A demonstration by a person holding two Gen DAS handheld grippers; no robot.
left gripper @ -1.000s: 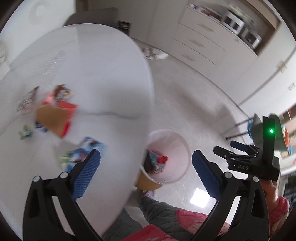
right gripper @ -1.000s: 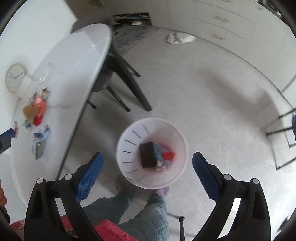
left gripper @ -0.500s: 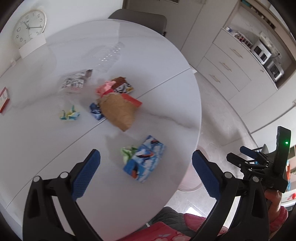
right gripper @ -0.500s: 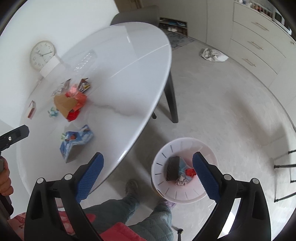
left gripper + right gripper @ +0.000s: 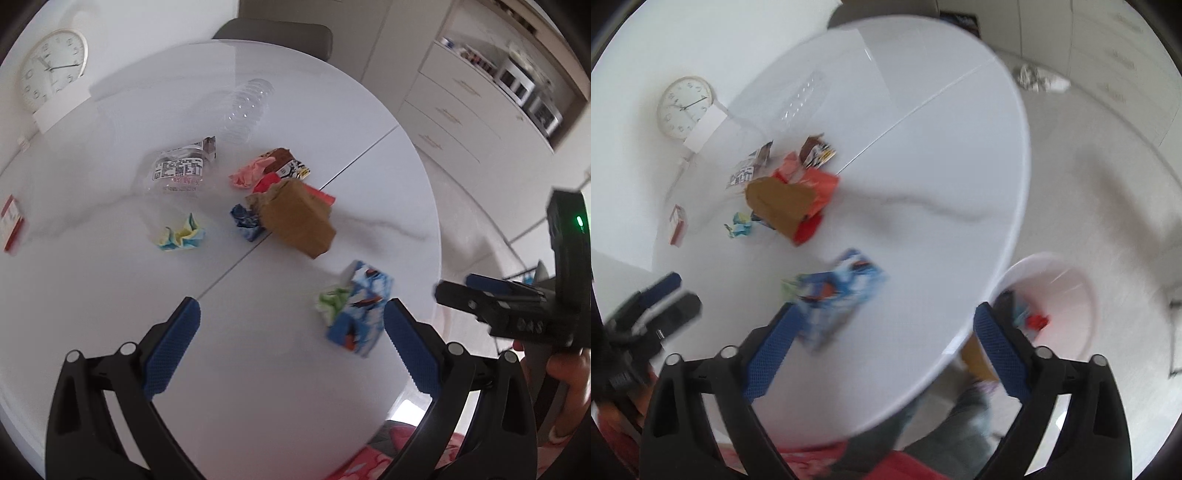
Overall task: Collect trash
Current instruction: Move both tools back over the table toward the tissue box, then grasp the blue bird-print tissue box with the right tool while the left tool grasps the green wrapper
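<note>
Trash lies on the round white table [image 5: 110,295]: a blue printed carton [image 5: 360,314] with a green crumpled paper [image 5: 330,301], a brown paper bag [image 5: 299,218] over a red wrapper, pink paper [image 5: 251,173], blue paper [image 5: 245,221], yellow-blue paper [image 5: 181,236], a clear wrapper [image 5: 181,170]. My left gripper [image 5: 291,347] is open and empty above the table's near part. My right gripper [image 5: 882,347] is open and empty over the table edge, the blue carton [image 5: 838,295] beside its left finger. The white bin [image 5: 1056,306] holding trash stands on the floor at the right.
A clear plastic bottle [image 5: 247,107] lies at the table's far side. A small red box [image 5: 13,221] sits at the left edge. A wall clock [image 5: 53,70] leans behind the table. A grey chair [image 5: 273,33] stands beyond it. Cabinets [image 5: 461,110] line the right wall.
Both grippers have swung from the floor bin back over the table. The trash pile now sits ahead of the left gripper, and the blue carton is close to the right gripper.
</note>
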